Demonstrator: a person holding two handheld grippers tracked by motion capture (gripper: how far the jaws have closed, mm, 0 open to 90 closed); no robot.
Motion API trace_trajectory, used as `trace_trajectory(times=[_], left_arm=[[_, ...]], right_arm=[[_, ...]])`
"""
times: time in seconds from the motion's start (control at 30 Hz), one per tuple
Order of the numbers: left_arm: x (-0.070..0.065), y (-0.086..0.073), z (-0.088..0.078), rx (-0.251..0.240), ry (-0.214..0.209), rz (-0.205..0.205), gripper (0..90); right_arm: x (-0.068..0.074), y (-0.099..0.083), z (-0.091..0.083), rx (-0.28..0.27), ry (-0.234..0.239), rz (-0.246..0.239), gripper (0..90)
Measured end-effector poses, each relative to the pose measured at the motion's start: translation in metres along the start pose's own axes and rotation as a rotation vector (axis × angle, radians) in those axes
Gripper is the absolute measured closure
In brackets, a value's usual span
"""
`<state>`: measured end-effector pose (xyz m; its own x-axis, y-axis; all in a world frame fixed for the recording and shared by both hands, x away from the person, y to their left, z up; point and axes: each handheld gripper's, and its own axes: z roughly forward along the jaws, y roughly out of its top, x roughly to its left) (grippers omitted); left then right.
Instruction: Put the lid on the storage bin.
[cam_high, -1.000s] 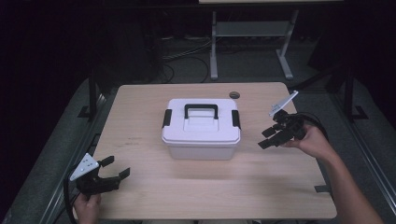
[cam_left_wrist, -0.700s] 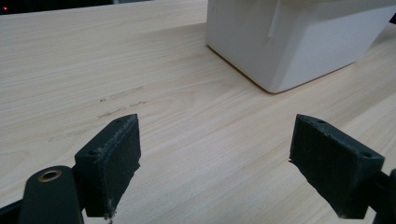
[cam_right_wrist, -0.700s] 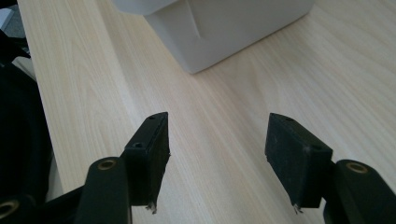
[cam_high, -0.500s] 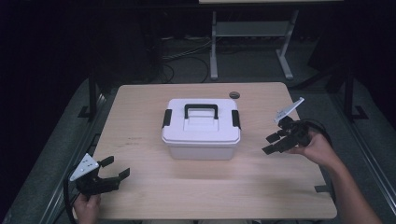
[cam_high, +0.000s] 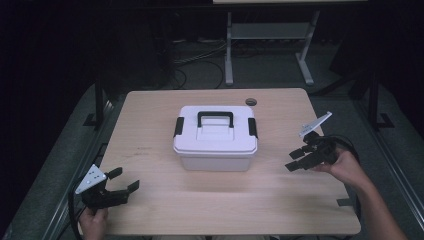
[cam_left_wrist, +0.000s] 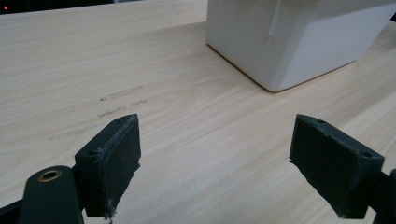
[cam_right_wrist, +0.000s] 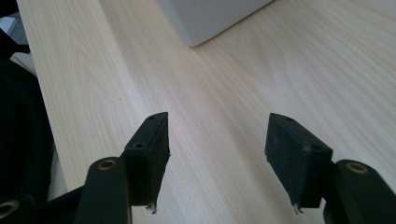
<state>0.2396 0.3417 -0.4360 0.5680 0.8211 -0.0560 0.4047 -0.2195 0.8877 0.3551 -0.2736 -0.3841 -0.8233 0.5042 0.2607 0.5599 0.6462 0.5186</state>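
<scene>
A white lidded box (cam_high: 215, 137) with a black handle and black side latches stands at the middle of the wooden table (cam_high: 150, 115). My left gripper (cam_high: 126, 180) rests near the front left corner, open and empty, pointing toward the box. In the left gripper view its jaws (cam_left_wrist: 215, 158) stand wide apart over bare wood, with the box (cam_left_wrist: 299, 42) ahead at the upper right. My right gripper (cam_high: 292, 161) hovers to the right of the box, open and holding nothing. The right gripper view has its jaws (cam_right_wrist: 217, 149) over bare wood, with a corner of the box (cam_right_wrist: 210, 16) at the top.
A small round cable hole (cam_high: 251, 102) sits in the table behind the box. A metal stand (cam_high: 230, 50) and loose cables (cam_high: 200, 55) lie on the dark floor beyond the far edge. Metal rails (cam_high: 97, 105) run along both table sides.
My right gripper has drifted toward the near edge and sunk a little, staying open. The left gripper and the box have not moved.
</scene>
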Motion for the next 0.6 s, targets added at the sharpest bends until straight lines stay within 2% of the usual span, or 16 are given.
trace_trajectory(times=[0.6], left_arm=[[-0.001, -0.001, -0.003, -0.002, 0.007, -0.003, 15.7]], right_arm=[[-0.002, -0.032, 0.003, -0.011, 0.012, 0.057, 39.3]])
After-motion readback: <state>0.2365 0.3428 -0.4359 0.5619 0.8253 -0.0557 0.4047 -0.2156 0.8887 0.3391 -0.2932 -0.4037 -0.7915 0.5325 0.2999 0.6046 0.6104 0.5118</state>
